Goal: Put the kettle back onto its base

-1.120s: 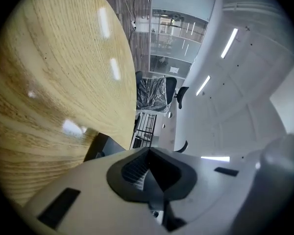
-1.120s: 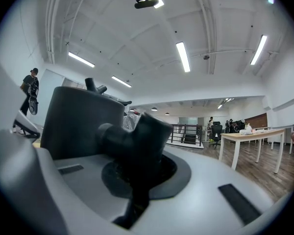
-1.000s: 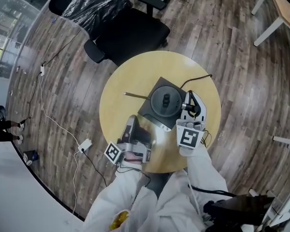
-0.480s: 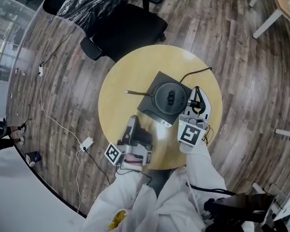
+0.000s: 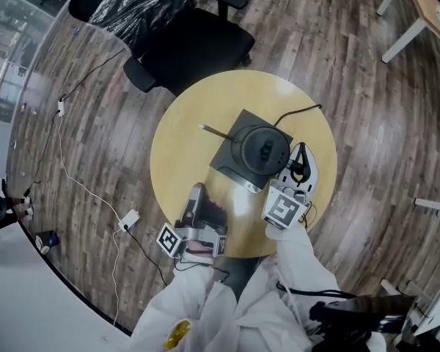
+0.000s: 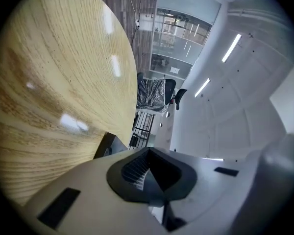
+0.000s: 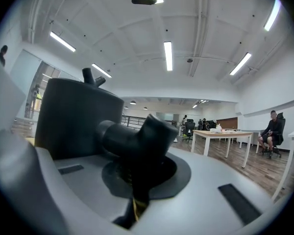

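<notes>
The right gripper (image 5: 295, 166) is clenched on the black handle (image 7: 137, 141) of the kettle (image 5: 262, 147), reaching in level from the kettle's right. The kettle stands over its dark square base (image 5: 227, 161) in the middle of the round wooden surface (image 5: 187, 116); I cannot tell whether it is fully seated. A black cord (image 5: 299, 112) runs off the surface behind and right of the kettle, and a thin stick (image 5: 215, 131) lies just left of it. The left gripper (image 5: 196, 195), jaws pressed together on nothing, lies on the surface in front and left of the kettle, apart from it. Beyond the kettle a black office chair (image 5: 194, 46) stands on the plank floor (image 5: 337, 57), and a white cable (image 5: 77, 178) trails far to its left. The person's white sleeves (image 5: 301, 262) come in from the surface's near edge, both forearms stretched toward the kettle.
</notes>
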A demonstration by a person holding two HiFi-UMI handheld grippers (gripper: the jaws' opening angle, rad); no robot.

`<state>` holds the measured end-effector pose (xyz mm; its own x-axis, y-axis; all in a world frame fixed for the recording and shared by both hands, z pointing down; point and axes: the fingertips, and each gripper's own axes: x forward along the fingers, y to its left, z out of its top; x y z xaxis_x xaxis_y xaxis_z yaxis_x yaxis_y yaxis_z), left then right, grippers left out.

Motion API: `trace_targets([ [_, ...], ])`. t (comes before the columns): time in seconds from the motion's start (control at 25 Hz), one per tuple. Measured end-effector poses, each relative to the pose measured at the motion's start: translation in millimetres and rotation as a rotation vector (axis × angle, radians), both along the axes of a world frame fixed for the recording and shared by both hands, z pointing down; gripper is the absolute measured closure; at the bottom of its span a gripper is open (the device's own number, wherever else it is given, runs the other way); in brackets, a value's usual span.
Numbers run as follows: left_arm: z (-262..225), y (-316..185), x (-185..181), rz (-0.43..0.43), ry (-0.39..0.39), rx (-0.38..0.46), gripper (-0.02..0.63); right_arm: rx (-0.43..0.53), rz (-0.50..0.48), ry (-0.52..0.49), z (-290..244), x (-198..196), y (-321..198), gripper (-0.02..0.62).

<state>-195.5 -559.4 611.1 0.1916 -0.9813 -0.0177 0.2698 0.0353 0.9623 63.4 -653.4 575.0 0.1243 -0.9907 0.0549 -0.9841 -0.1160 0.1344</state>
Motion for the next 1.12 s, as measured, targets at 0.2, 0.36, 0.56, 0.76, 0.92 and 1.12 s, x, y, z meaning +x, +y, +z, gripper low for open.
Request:
trace_targets([
  [0.2, -3, 3, -13, -0.024, 0.005, 0.012, 0.604, 0.022, -0.003, 0.027, -9, -14, -19, 0.589],
  [0.36, -4, 7, -26, -0.037, 0.002, 0.021, 0.604, 0.054, -0.044, 0.076, -16, -29, -26, 0.589],
  [0.56, -3, 10, -38, -0.056, 0.013, 0.027, 0.604, 0.019, -0.063, 0.123, -6, -31, -11, 0.589],
  [0.76, -3, 7, -35, -0.042, 0.025, 0.032, 0.604, -0.021, -0.127, 0.186, 5, -43, 5, 0.589],
  [0.92, -4, 8, -32, -0.028, 0.029, 0.041, 0.604, -0.059, -0.105, 0.161, 11, -46, 8, 0.589],
  [1.12, -7, 13, -32, -0.017, 0.035, 0.043, 0.604, -0.112, -0.12, 0.118, 20, -47, 18, 0.586],
])
